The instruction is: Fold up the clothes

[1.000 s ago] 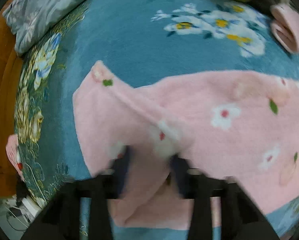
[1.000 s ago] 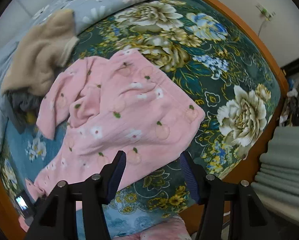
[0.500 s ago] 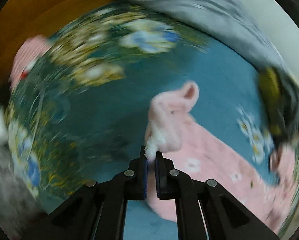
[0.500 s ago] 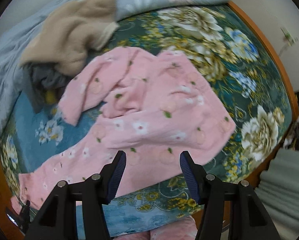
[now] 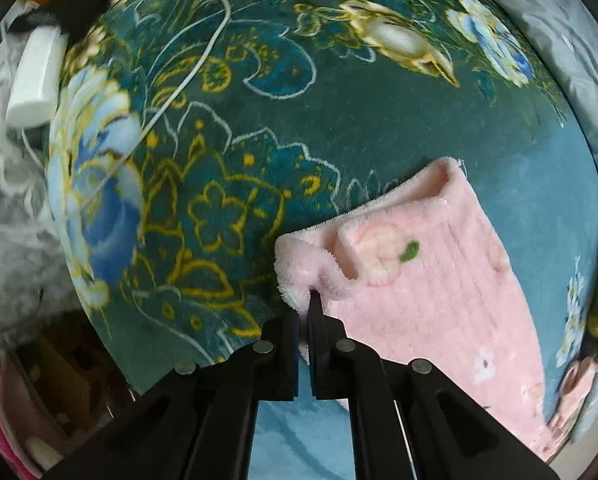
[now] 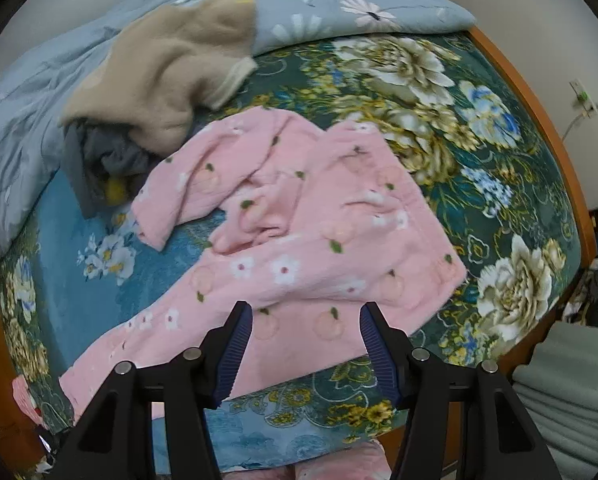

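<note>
A pink fleece garment [image 6: 299,248] with flowers and peaches lies spread and rumpled across the flowered bedspread [image 6: 459,128]. One long part of it runs to the lower left. In the left wrist view my left gripper [image 5: 306,300] is shut on the cuff end of that pink garment [image 5: 419,288], pinching the hem near the bed's edge. My right gripper [image 6: 305,322] hovers above the garment's near edge, open, with nothing between its blue-padded fingers [image 6: 237,344].
A beige sweater [image 6: 167,68] lies on a dark pile at the back left, beside a grey-blue quilt [image 6: 339,4]. A white cable [image 5: 187,76] and a white box [image 5: 35,80] lie at the bed's corner. The wooden bed frame [image 6: 539,120] runs along the right.
My left gripper closed on the pink cuff and carried it sideways toward the bed's corner, rolling as it went. The right gripper shifted a little over the garment and stayed open.
</note>
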`<action>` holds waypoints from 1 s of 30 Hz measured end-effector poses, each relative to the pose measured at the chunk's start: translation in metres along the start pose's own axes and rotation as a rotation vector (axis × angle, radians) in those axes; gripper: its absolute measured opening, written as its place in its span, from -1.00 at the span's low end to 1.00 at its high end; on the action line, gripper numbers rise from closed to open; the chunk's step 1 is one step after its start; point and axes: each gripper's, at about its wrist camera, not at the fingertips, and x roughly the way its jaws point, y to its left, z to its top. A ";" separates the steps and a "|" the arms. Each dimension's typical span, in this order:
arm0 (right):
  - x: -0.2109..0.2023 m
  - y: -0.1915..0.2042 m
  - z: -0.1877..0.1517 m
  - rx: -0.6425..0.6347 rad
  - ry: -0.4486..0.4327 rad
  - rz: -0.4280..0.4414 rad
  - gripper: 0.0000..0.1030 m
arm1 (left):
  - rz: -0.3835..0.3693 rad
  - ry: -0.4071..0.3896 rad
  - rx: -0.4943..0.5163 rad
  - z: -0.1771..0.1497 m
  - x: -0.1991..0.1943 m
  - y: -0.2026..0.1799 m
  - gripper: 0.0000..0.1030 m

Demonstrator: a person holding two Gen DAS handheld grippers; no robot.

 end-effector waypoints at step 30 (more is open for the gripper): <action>0.140 -0.283 0.032 0.408 0.121 0.311 0.24 | -0.068 -0.204 0.412 -0.226 -0.187 -0.261 0.04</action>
